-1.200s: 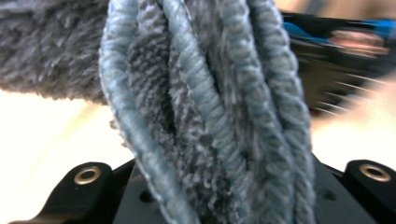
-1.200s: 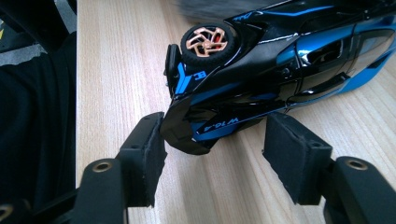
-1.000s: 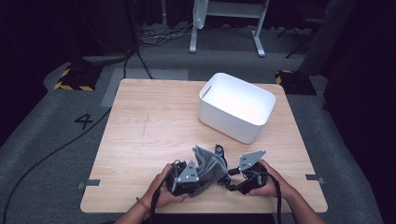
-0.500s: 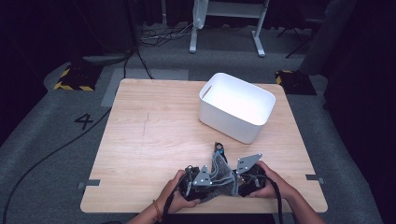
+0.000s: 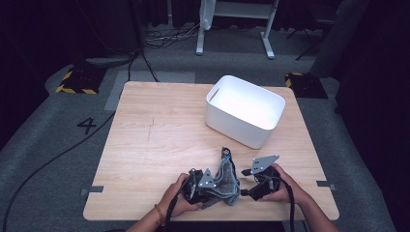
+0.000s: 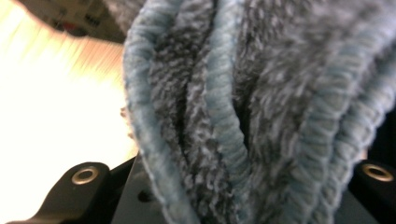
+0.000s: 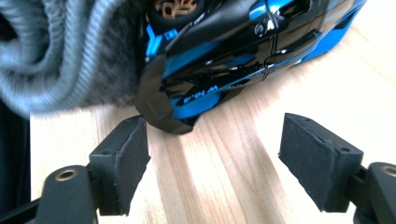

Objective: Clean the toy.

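My left gripper (image 5: 209, 186) pinches the grey cloth (image 6: 243, 102) bunched at the table's (image 5: 159, 125) near edge, while my right gripper (image 7: 215, 154) stands spread beside the blue-black toy (image 7: 233, 51).

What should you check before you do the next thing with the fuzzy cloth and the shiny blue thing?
1. Left claw has the grey cloth: ok, folds fill the space between its jaws.
2. Right claw open: ok, wide gap between the pads.
3. Blue and black object lined up with the right claw: ok, its tip sits just ahead of the pads.
4. Object free of the cloth: not ok, they touch.
5. White bin empty: cannot tell.
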`<state>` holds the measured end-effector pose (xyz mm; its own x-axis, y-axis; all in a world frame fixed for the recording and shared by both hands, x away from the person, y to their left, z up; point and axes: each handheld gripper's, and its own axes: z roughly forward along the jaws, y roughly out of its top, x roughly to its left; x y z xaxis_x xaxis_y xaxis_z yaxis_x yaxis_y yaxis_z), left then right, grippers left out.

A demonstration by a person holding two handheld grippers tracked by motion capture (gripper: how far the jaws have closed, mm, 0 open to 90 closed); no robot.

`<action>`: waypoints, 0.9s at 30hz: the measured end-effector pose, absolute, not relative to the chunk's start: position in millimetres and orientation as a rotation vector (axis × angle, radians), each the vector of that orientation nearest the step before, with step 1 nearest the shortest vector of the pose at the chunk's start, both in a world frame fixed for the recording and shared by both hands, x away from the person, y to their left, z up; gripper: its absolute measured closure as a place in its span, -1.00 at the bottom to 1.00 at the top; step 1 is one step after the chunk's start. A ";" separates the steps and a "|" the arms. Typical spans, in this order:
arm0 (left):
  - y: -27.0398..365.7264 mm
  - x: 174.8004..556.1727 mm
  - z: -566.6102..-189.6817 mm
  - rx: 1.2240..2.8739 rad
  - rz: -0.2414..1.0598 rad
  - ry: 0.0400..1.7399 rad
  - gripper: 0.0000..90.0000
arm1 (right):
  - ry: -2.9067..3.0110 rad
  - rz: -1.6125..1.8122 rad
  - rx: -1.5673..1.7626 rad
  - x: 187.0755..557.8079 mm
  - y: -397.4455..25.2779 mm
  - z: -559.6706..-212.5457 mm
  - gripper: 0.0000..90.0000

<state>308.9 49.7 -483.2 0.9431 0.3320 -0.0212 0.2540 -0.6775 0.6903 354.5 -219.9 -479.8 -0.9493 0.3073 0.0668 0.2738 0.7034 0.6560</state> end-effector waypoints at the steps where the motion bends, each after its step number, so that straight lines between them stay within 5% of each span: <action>1: 53.2 308.4 -480.5 2.336 0.143 0.406 0.64 | 2.847 1.091 0.491 354.1 -220.1 -478.8 -0.45; 13: 118.9 310.4 -458.1 2.241 0.251 0.560 0.62 | 2.799 1.152 0.511 350.2 -220.9 -468.2 -0.53; 27: 89.0 318.2 -483.7 2.348 0.199 0.515 0.65 | 2.704 1.231 0.582 341.2 -205.6 -447.8 -0.62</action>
<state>318.2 89.0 -483.7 0.9086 0.4176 -0.0019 0.3074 -0.6657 0.6800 341.2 -205.6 -447.8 -0.9199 0.3885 0.0541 0.2959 0.5968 0.7458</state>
